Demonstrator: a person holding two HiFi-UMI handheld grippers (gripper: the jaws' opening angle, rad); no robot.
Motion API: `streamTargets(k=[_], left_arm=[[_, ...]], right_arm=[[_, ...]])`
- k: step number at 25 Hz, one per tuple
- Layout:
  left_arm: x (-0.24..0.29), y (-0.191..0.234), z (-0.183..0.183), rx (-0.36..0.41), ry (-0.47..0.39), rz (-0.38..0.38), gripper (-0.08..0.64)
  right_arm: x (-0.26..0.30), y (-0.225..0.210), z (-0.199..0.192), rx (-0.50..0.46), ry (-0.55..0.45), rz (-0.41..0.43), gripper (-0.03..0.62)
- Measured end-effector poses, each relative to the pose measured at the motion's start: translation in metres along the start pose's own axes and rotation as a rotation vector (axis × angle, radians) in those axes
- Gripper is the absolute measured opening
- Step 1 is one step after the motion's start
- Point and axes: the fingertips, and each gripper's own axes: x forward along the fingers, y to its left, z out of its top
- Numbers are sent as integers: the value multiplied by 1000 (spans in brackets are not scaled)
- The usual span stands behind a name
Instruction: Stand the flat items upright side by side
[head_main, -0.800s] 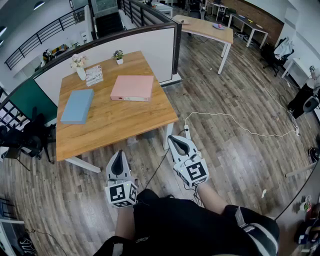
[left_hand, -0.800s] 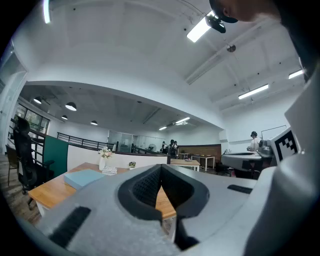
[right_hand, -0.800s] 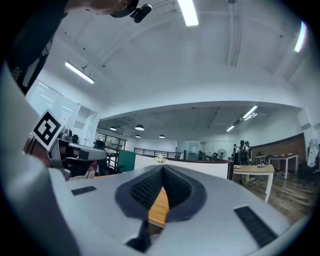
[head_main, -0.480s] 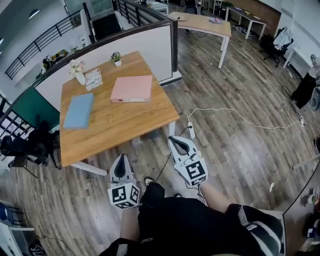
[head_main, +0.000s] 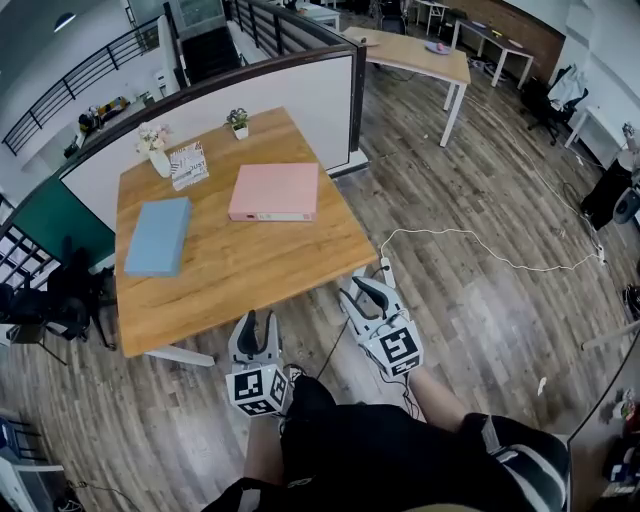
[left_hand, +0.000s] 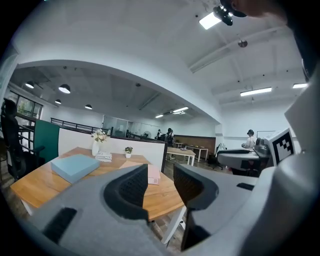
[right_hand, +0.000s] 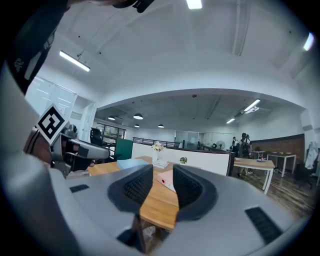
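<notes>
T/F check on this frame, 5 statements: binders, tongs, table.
1. The pink binder lies flat on the table. True.
2. The blue binder stands upright. False: it lies flat, apart from the pink binder.
3. The left tongs grip the pink binder. False: they are open and empty, short of the table's near edge.
4. The right tongs are open with nothing between them. True.
5. A vase of flowers stands by the table's far edge. True.

Open office, wood-plank floor (head_main: 480, 320), wooden table (head_main: 240, 270) against a white partition (head_main: 250, 95) (more desks (head_main: 410, 55) behind), ceiling strip lights (left_hand: 256, 91)
</notes>
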Motion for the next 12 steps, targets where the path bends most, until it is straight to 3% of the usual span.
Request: streamTargets(k=[8, 12], left_arm=[[59, 99, 16, -38, 43, -24, 196], [90, 139, 18, -77, 83, -60, 199]], right_arm=[[100, -8, -16, 60, 109, 6, 184], [137, -13, -20, 34, 174, 12, 222]])
